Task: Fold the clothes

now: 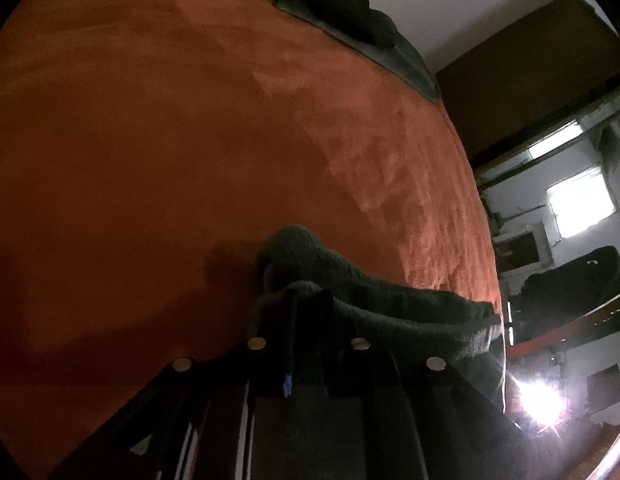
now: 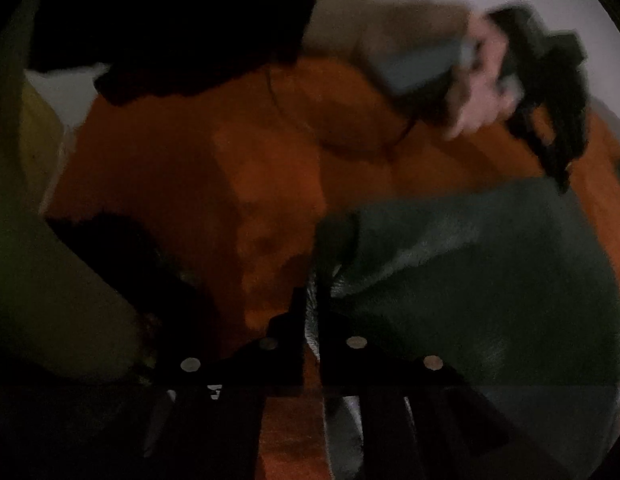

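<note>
Black left tongs (image 1: pixel 307 300) sit at the near edge of the left wrist view, their two fingers drawn close together and pinching a fold of the dark green fleecy garment (image 1: pixel 374 300); the cloth bunches over the fingertips and trails off to the right across the orange bed cover (image 1: pixel 149 140); a second dark garment (image 1: pixel 338 12) lies at the far edge of the bed. Right tongs (image 2: pixel 312 304) are likewise nearly closed, a thin edge of the same green cloth (image 2: pixel 490 272) caught between the fingers; the fabric spreads right over the bed, and a blurred hand (image 2: pixel 482 96) grips the other tool far right.
</note>
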Tool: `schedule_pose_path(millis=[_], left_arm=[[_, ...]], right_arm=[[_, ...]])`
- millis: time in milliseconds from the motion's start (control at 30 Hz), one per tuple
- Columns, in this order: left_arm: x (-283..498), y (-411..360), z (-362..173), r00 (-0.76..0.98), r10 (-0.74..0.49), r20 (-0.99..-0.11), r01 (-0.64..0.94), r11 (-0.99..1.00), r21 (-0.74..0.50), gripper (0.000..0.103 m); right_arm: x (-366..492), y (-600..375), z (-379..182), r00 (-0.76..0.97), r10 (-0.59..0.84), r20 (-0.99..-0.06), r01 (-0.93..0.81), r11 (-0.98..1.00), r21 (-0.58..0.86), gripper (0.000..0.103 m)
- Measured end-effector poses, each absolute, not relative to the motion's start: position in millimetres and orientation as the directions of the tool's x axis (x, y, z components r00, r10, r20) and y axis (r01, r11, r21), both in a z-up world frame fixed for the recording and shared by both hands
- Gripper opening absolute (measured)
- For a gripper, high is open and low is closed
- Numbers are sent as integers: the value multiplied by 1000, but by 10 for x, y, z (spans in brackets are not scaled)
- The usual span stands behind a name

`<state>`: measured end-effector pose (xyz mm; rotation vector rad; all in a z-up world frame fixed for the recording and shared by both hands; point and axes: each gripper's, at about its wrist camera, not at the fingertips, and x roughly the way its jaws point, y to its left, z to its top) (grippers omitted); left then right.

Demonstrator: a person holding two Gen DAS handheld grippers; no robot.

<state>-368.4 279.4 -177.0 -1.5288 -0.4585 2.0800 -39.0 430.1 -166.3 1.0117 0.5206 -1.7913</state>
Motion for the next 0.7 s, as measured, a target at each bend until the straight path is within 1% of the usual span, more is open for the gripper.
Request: schedule_pose_path(millis=[33,67,100,133,167,200,233,267,333,400,467,533,600,633,667,700], left_arm=[[-3680,2794,-1765,-232,584,-778,-206,-811,-547,15],[-3676,2794,-1760,-232,583,-779,-209,-812,-545,15],[-3673,2794,-1755,-232,582,-780,-212,-812,-543,15],[-3669,2795,-1750,-231,581,-780,-215,-813,-542,15],[-3665,2795,-1745,-231,580,-781,-217,-813,-540,15],[-3662,2795,-1740,-231,579,-782,-220,-814,-538,15],[-3658,2795,-1735,-230,578,-783,-223,-814,-536,15],[-3654,2795,-1730,-230,577,-783,-225,-815,-534,15],[-3633,2809,-1714,-232,574,-785,-229,-817,-529,15],[-3627,2788,-1705,-239,577,-781,-219,-816,-536,15],[-3633,2752,-1706,-253,578,-776,-204,-816,-542,11],[-3643,2718,-1707,-263,580,-771,-190,-815,-548,9],[-3651,2703,-1698,-262,583,-769,-185,-813,-553,9],[-3652,2703,-1689,-259,584,-769,-188,-812,-553,9],[-3653,2710,-1690,-256,583,-771,-190,-812,-552,9],[-3655,2719,-1693,-253,582,-772,-192,-813,-550,9]], right_arm=[[-396,4289,-1592,-186,-566,-803,897,-431,95,28],[-396,4263,-1532,-202,-585,-786,900,-428,87,48],[-385,4218,-1487,-228,-597,-769,905,-422,59,51],[-371,4153,-1467,-253,-596,-763,911,-412,20,51],[-354,4063,-1506,-278,-573,-771,917,-398,-34,48],[-343,3974,-1573,-306,-545,-781,918,-385,-91,32],[-346,3900,-1647,-325,-514,-794,917,-375,-133,19],[-372,3853,-1740,-331,-477,-814,915,-374,-153,0],[-424,3801,-1928,-339,-413,-845,910,-373,-182,0],[-444,3820,-2006,-332,-399,-855,909,-378,-176,0],[-421,3848,-2004,-333,-410,-849,910,-376,-176,0],[-337,3867,-1918,-323,-460,-827,918,-363,-156,0],[-264,3855,-1862,-301,-496,-815,930,-344,-134,0],[-231,3837,-1855,-306,-496,-812,930,-337,-145,0],[-194,3810,-1865,-337,-478,-811,924,-335,-186,0],[-158,3780,-1889,-367,-459,-809,916,-327,-230,8]])
